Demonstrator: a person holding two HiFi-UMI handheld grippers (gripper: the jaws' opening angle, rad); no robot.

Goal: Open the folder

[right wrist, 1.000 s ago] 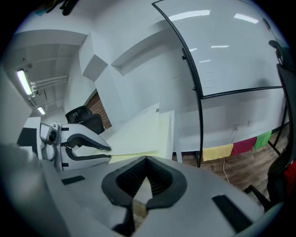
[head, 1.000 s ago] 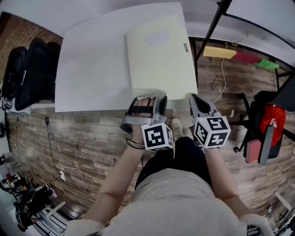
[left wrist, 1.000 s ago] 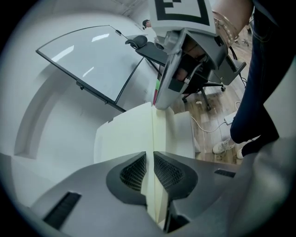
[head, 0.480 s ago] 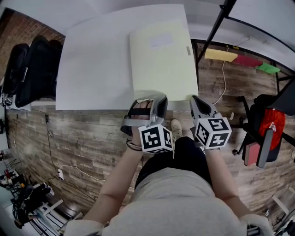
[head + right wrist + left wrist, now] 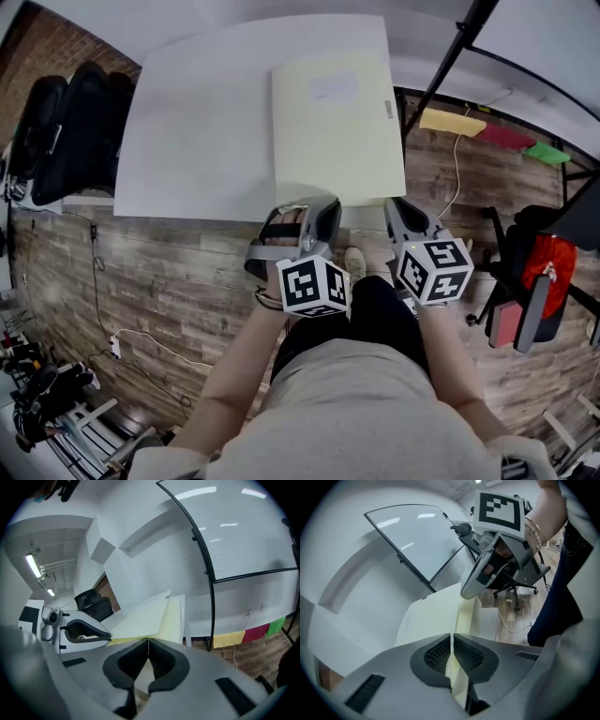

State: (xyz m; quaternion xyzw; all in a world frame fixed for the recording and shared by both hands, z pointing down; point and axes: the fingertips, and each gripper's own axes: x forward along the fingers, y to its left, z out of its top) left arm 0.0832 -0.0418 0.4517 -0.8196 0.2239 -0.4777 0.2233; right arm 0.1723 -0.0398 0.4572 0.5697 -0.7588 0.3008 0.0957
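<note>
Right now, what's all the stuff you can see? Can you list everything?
folder: one, pale yellow, flat on the table's right part
table: one, white, over the wooden floor
office chair: one, black, left of the table
cloths: three, yellow, red and green, on the floor at right
stand pole: one, black, top right
left gripper: one, grey, jaws closing on the folder's near edge
right gripper: one, grey, jaws together on the folder's near right corner
</note>
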